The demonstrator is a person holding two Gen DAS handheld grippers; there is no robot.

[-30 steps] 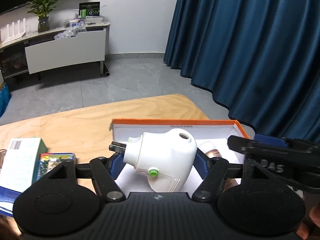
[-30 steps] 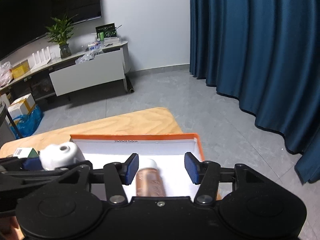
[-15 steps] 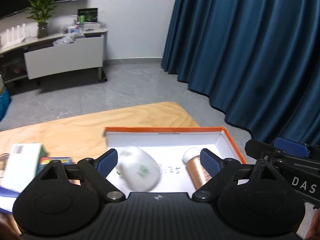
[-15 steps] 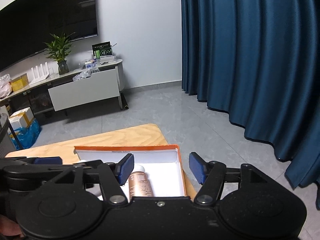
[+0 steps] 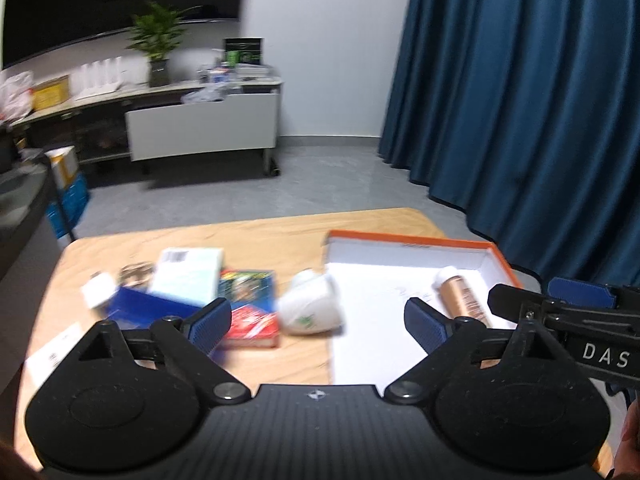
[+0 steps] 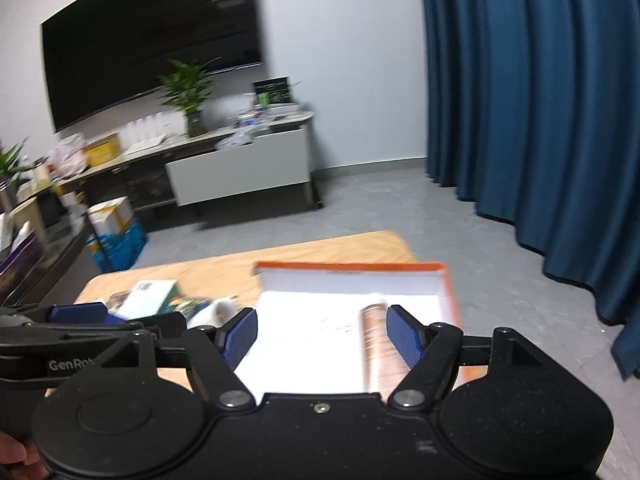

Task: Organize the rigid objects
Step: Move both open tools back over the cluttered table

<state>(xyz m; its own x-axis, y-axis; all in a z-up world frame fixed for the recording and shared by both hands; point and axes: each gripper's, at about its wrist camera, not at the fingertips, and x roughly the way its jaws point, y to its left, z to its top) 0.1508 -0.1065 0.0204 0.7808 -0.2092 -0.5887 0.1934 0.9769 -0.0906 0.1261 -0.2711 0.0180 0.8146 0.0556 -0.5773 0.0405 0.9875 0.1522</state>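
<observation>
Both the left gripper [image 5: 318, 322] and right gripper [image 6: 322, 336] are opening, empty, near the orange box [image 5: 408, 239]; copper bottle [image 5: 462, 300] lies inside.

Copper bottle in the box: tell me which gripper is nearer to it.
Right. The right gripper is opening directly over the copper bottle; the left gripper is opening further left, by the white device.

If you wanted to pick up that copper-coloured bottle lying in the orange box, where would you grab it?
Across the middle of the copper bottle, coming down from above. It lies flat on its side in the orange box, white cap pointing away, so the tongs can straddle its round body from either long side.
</observation>
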